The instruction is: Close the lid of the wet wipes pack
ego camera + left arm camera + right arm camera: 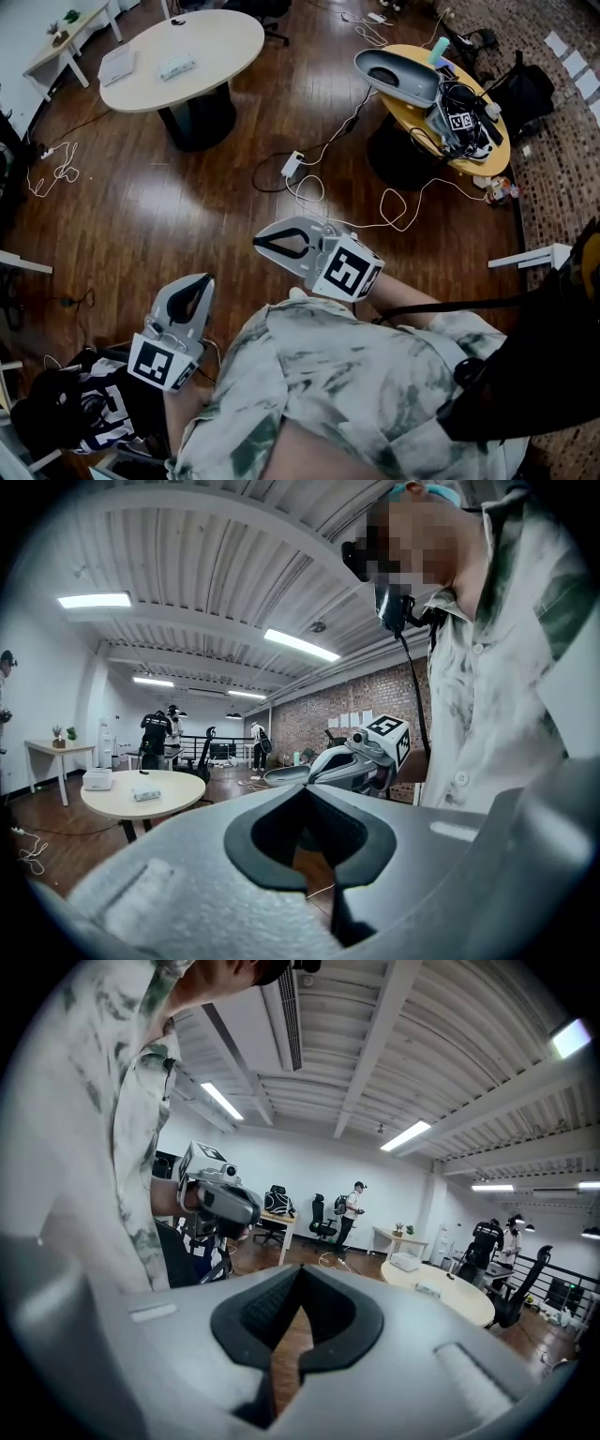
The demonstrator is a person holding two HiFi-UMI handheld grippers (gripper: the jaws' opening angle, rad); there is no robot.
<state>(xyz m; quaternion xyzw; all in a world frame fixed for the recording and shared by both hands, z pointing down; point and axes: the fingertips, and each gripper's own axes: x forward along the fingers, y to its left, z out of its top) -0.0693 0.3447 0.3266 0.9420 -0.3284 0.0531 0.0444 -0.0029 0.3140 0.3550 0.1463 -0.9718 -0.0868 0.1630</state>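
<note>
Nearest the head cam was the person's pale mottled shirt [356,394], filling the bottom of the frame. Just past it were both tools, held up over the floor. The left gripper [204,279] was clenched, tips together, empty. The right gripper [260,243] was the same, jaws pressed tip to tip w/ only floor showing through the gap behind them. The two were near each other but apart, both aimed roughly toward the far side of the room.

The floor [169,206] was dark glossy wood planks w/ white cables [394,202] looping across it and a white plug block [292,165]. At right it gave way to a brick-pattern strip. A round white table [216,47] on a dark pedestal stood top left. A round yellow table [473,155] stood top right, cluttered w/ wires and a spare grey tool [398,75]. The gripper views showed a ribbed ceiling w/ strip lights, a brick wall, office chairs and a few people standing far off.

The wipes pack [176,67] lay flat on the white table, well apart from both grippers, beside a flat white box [117,66]. In the head view its long axis ran approx lower-left to upper-right.

The pack was too small to tell lid side, which end faced where, or whether the lid was up or down. A dark heap [66,412] at bottom left was cut off by the frame edge and hard to make out.
</note>
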